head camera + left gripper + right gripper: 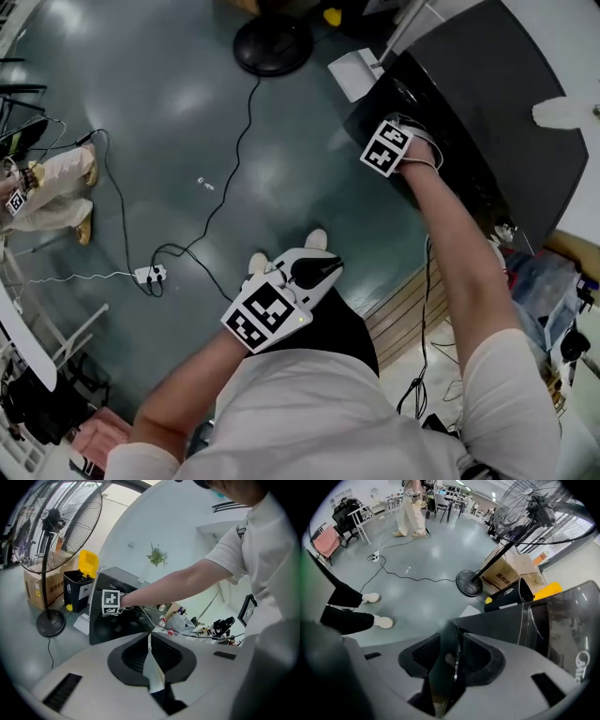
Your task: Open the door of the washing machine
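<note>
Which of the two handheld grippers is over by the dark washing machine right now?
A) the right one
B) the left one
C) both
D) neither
A: the right gripper is over the dark washing machine, while the left gripper is held close to the person's body, above the floor.

A grey-green floor [169, 112] carries a pedestal fan [51, 517]. Its round black base [273, 44] stands near a flat white sheet [352, 73]. A black cable [234, 159] trails from the base across the floor towards a white power strip [150, 274]. Beside the fan stand cardboard boxes [506, 573] and a black bin [77, 590] with a yellow lid [87, 563]. A person in beige trousers [56, 187] stands well apart. What may be a small plant [157, 555] hangs on the white wall.
</note>
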A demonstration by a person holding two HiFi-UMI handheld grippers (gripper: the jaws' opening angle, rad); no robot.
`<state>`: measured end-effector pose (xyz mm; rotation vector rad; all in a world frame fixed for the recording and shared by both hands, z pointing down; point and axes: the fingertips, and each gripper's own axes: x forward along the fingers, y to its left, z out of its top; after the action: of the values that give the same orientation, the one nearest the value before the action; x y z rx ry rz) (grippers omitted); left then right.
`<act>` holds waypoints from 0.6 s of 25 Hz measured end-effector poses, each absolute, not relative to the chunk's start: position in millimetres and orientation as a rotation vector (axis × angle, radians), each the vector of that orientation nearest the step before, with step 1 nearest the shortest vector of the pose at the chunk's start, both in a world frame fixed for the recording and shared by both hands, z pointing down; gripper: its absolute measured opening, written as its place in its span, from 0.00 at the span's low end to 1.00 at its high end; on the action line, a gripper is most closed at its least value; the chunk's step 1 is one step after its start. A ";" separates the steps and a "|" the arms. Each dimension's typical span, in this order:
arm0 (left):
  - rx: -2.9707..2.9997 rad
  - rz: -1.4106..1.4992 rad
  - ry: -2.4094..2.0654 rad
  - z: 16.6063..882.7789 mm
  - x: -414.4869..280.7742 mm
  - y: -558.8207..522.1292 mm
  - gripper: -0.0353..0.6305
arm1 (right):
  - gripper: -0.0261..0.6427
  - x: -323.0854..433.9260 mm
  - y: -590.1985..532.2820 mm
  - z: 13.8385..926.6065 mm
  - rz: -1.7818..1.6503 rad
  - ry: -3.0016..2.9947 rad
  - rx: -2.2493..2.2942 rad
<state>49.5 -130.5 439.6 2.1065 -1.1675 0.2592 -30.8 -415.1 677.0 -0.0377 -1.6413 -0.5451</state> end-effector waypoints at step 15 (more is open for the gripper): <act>2.053 0.206 -1.192 460.1 41.4 -132.3 0.09 | 0.24 -19.7 -448.4 741.9 -0.599 -1.362 0.019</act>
<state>41.4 -132.3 460.1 2.0530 -1.1916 0.2062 -19.7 -448.4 741.9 0.0188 -1.3622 -0.5993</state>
